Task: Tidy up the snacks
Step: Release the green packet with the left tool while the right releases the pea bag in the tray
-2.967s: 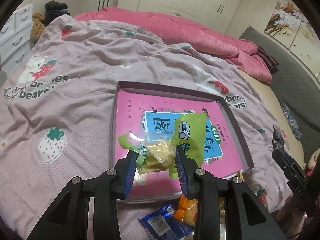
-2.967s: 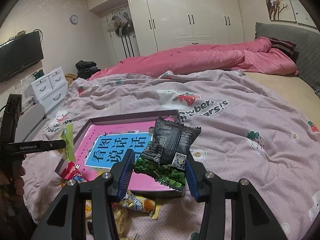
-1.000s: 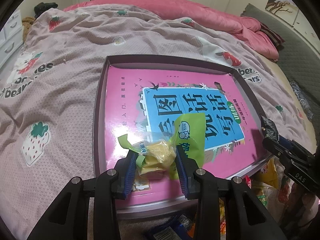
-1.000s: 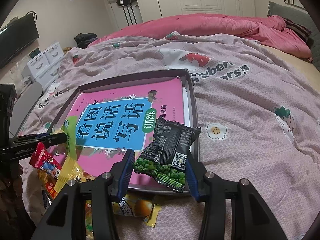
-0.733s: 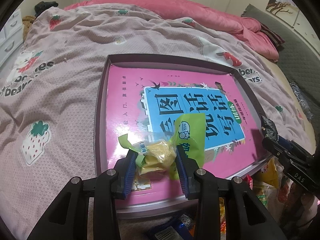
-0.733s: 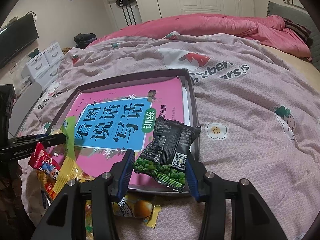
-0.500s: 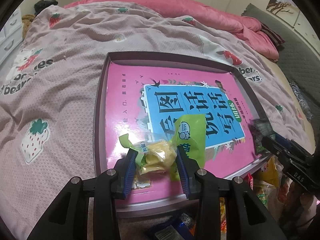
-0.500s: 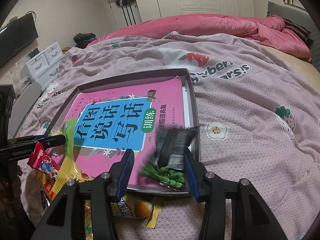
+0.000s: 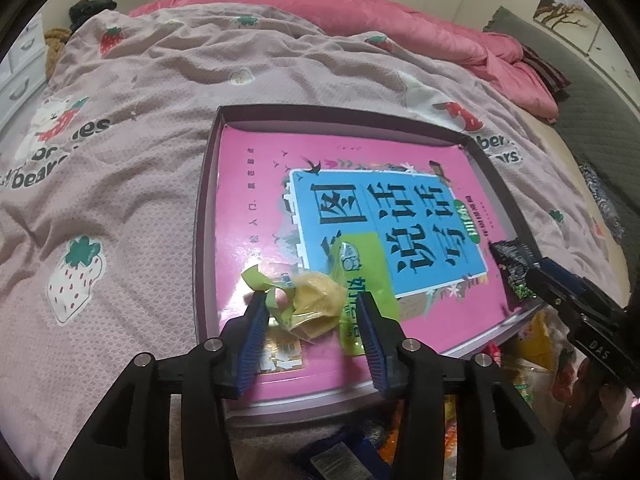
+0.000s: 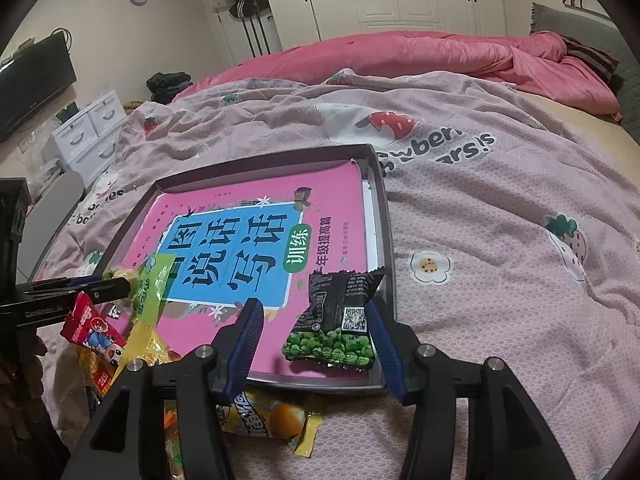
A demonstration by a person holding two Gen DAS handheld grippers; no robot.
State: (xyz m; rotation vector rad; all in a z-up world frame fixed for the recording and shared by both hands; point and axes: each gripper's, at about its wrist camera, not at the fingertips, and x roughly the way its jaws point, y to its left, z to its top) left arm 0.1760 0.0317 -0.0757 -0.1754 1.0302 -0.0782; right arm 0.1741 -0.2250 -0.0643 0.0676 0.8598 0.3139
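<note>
A dark tray [image 9: 207, 208] with a pink book in it lies on the strawberry bedspread. My left gripper [image 9: 310, 300] hovers over the tray's near left part, its jaws opening. A yellow-green snack packet [image 9: 316, 304] lies loose between the blue pads on the book. My right gripper [image 10: 313, 308] is at the tray's [image 10: 386, 240] near right corner, its jaws also opening. A black packet of green peas [image 10: 340, 320] rests there on the book. It leans by the right pad, well apart from the left pad.
Loose snacks are piled against the tray's near edge: a red packet [image 10: 94, 328], a yellow packet [image 10: 272, 420], a blue one [image 9: 340, 456]. A pink duvet [image 10: 400, 52] lies across the far bed. White drawers [image 10: 88, 128] stand at the left.
Both pairs of jaws have widened. The black pea packet dropped from my right grip onto the tray's corner. The yellow-green packet sagged from my left grip onto the book.
</note>
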